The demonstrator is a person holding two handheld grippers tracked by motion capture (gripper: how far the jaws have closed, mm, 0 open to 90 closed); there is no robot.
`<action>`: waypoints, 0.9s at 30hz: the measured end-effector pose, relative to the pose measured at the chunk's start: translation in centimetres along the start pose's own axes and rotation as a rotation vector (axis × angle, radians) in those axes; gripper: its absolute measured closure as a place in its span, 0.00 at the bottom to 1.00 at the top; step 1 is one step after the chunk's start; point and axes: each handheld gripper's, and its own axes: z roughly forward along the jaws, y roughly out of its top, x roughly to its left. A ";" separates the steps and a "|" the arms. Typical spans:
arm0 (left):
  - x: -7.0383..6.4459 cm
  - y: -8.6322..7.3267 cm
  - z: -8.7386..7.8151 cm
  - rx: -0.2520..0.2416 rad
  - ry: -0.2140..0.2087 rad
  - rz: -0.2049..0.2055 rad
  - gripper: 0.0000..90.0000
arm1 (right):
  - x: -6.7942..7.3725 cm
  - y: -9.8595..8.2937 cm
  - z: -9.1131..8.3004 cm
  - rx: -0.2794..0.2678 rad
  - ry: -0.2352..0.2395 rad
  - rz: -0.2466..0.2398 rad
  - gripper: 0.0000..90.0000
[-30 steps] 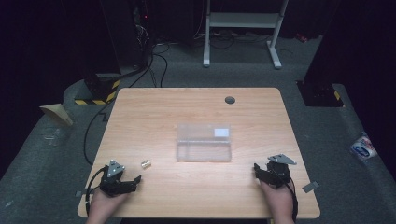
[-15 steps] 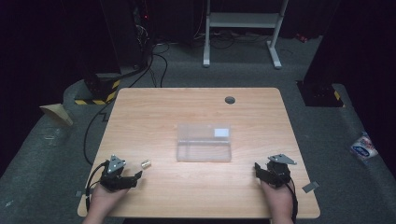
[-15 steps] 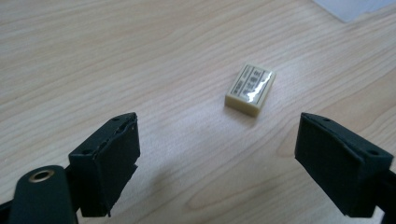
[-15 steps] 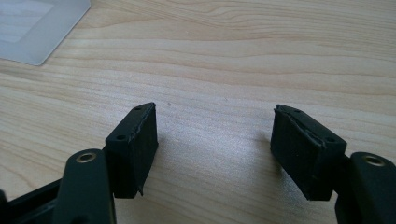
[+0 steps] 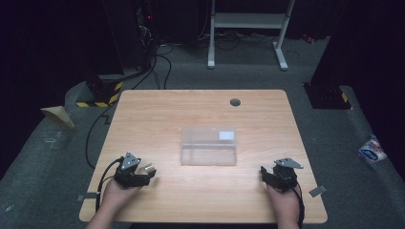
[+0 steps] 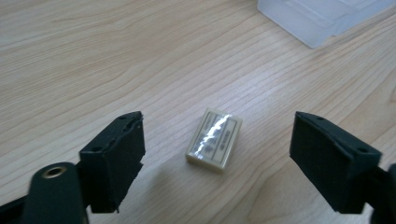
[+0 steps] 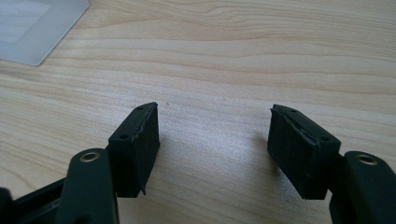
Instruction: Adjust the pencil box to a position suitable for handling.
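Figure: high view with both gripper views. The left tongs [image 5: 145, 175] rest near the table's [image 5: 200, 114] seven o'clock corner with jaws wide apart, bracketing a small wrapped eraser-like block [image 6: 214, 139]; its printed label is too blurred to read, so the identification is tentative. The block [image 5: 149, 168] lies flat on the wood, between the jaws and untouched by either, toward twelve o'clock from the holding hand. Compared with one second earlier, the left tongs have advanced from a position beside the block, then well apart at their three o'clock, to one where the block sits just off their tips; the approach appears complete and closing is likely the next step. The right tongs [image 5: 267, 175], also spread and empty [image 7: 212, 149], remain parked near the five o'clock corner. A clear plastic box [image 5: 208, 146], unmoved at the table's centre, is the probable destination.
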 end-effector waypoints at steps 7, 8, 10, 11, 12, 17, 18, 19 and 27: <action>0.0 0.3 1.0 0.031 0.003 0.002 0.28 | 0.0 -0.1 -0.1 -0.003 -0.002 0.000 0.40; 0.1 0.3 1.0 0.033 0.008 -0.002 0.30 | 0.0 -0.1 -0.1 -0.003 -0.002 0.000 0.40; 0.3 0.2 0.9 0.024 0.002 -0.010 0.35 | 0.0 -0.1 -0.1 -0.003 -0.003 0.000 0.40; 0.5 0.0 0.9 0.016 -0.004 -0.014 0.39 | 0.1 -0.1 -0.1 -0.003 -0.003 0.000 0.40; 0.6 -0.1 0.9 0.016 -0.014 -0.020 0.42 | 0.1 -0.1 -0.1 -0.003 -0.003 0.000 0.40; 0.7 -0.5 0.8 0.018 -0.048 -0.026 0.51 | 0.0 -0.1 -0.1 -0.003 -0.002 -0.001 0.40; 0.7 -0.5 0.8 0.017 -0.049 -0.025 0.54 | 0.1 -0.1 -0.1 -0.003 -0.001 -0.001 0.40; 0.6 -0.5 0.8 0.013 -0.045 -0.018 0.55 | 0.1 -0.1 -0.1 -0.003 -0.001 -0.001 0.40; 0.3 -0.7 0.7 0.002 -0.014 -0.005 0.69 | 0.1 -0.1 -0.1 -0.005 -0.006 -0.007 0.40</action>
